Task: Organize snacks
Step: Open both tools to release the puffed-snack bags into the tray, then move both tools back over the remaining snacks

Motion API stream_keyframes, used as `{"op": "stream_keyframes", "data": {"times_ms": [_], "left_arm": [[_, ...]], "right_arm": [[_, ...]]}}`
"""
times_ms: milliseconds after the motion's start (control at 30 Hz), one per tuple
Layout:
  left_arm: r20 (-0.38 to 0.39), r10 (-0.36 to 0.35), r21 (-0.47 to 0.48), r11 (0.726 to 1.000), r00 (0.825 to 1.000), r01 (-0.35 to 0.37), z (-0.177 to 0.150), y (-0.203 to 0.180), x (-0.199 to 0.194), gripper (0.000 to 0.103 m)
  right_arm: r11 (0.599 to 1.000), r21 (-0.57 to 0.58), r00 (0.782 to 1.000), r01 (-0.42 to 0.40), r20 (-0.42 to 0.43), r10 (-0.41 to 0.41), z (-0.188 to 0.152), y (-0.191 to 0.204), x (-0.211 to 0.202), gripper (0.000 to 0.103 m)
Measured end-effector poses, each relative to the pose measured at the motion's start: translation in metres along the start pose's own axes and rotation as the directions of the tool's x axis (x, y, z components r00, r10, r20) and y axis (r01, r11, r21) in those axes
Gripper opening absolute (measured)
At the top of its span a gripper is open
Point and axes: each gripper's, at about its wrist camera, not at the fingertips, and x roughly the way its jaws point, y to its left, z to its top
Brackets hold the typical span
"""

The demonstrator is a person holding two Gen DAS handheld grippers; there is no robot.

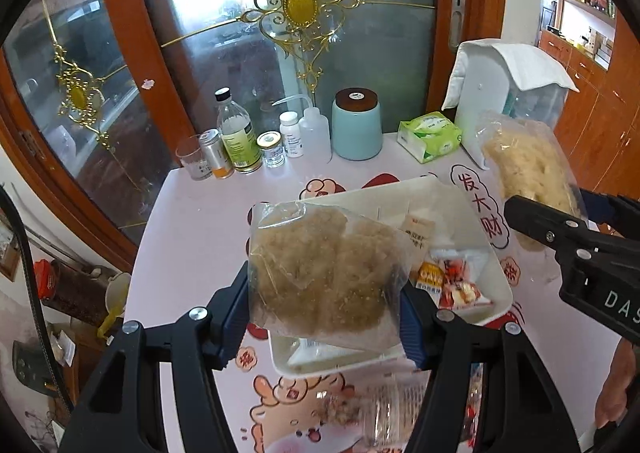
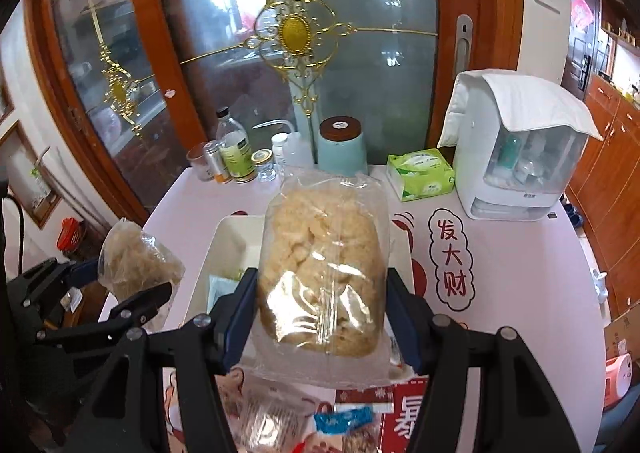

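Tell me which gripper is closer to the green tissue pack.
Right. The right gripper, holding a pale snack bag, is just short of the green tissue pack; the left gripper sits farther back over the white tray.

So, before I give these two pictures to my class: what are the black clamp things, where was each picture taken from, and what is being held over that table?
There is no robot. A person holds a two-finger gripper in each hand, each with a camera looking along its fingers. The left gripper holds a clear bag of brownish shredded snack. The right gripper holds a clear bag of paler, chunkier snack. Both bags hang above a white tray holding small wrapped snacks. The tray sits on a pink table. At the back stand bottles, a blue jar and a green tissue pack.
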Motion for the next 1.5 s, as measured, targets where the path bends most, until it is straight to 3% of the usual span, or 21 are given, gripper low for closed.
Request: {"op": "stream_keyframes", "data": {"times_ms": [433,567,700,1133,1500], "left_arm": [[-0.086,-0.017,-0.022,1.000,0.996,0.016,0.026,-0.006,0.070,0.065],[-0.103,-0.022,-0.013,1.000,0.994,0.021,0.026,-0.011,0.084,0.089],[-0.115,-0.033,0.002,0.999,0.993,0.034,0.023,-0.017,0.089,0.091],[-0.129,-0.039,0.029,0.999,0.991,0.043,0.005,-0.025,0.073,0.091],[-0.120,-0.055,0.020,0.998,0.991,0.058,-0.024,-0.033,0.044,0.091]], "right_arm": [[0.998,0.007,0.995,0.056,-0.087,-0.056,0.018,-0.011,0.059,0.062],[0.999,-0.003,0.994,0.044,-0.099,-0.044,0.018,-0.011,0.068,0.062],[1.000,0.012,0.995,0.029,-0.101,-0.028,0.015,-0.012,0.070,0.063],[0.997,0.072,0.994,0.017,-0.108,-0.009,-0.001,-0.020,0.058,0.063],[0.998,0.070,0.994,-0.003,-0.106,0.010,-0.035,-0.026,0.025,0.063]]}}
